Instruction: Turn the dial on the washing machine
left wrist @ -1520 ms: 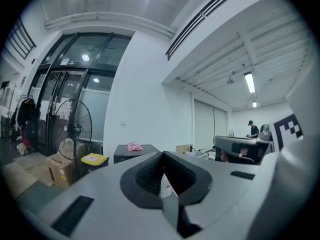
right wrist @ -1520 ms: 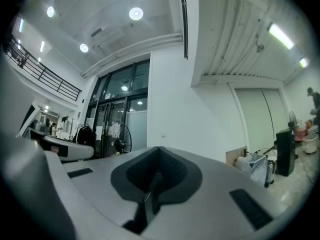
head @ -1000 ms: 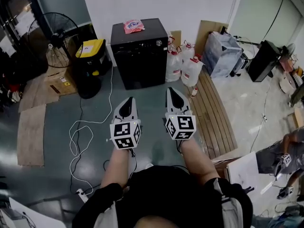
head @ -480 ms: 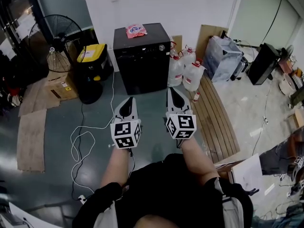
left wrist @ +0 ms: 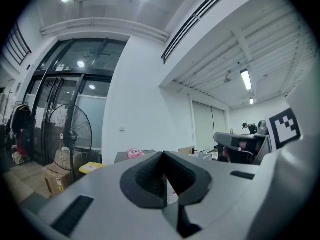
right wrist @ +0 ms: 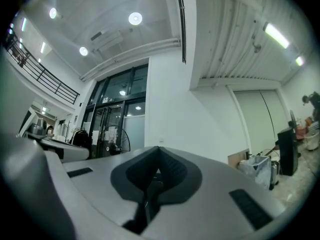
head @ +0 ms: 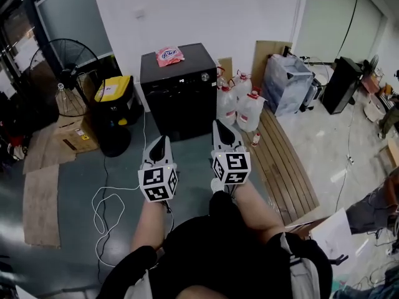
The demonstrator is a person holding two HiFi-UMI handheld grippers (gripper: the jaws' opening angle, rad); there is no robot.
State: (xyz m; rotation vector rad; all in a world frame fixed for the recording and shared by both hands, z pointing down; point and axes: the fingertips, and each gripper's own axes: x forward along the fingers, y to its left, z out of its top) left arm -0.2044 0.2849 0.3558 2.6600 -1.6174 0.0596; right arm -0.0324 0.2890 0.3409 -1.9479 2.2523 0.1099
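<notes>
Washing machine (head: 181, 89): a black box-shaped unit standing on the grey floor (head: 118, 167) against the far white wall, roughly at the centre of the head view. Its dial (head: 204, 77) is a small pale round knob at the right end of the control strip along the top of the front face; its setting is too small to read. A pink packet (head: 169, 55) lies on the lid, toward the far left corner. Left gripper (head: 160, 140) and right gripper (head: 220, 126) are held side by side over the floor on the near side of the machine, tips pointing toward it, both well apart from the dial and touching nothing. In the left gripper view the left gripper (left wrist: 164, 164) is clenched, pads pressed together with nothing between them; the right gripper view shows the right gripper (right wrist: 157, 160) likewise clenched and empty. Just right of the machine stand white jugs (head: 250, 111), and beyond them a slatted wooden platform (head: 287, 167) runs toward the near right. A clear plastic crate (head: 288, 76) sits farther right. Left of the machine are a black bin with a yellow lid (head: 113, 89), a standing fan (head: 62, 58) and a cardboard box (head: 78, 137). A white cable (head: 103, 198) loops across the floor at the near left.
</notes>
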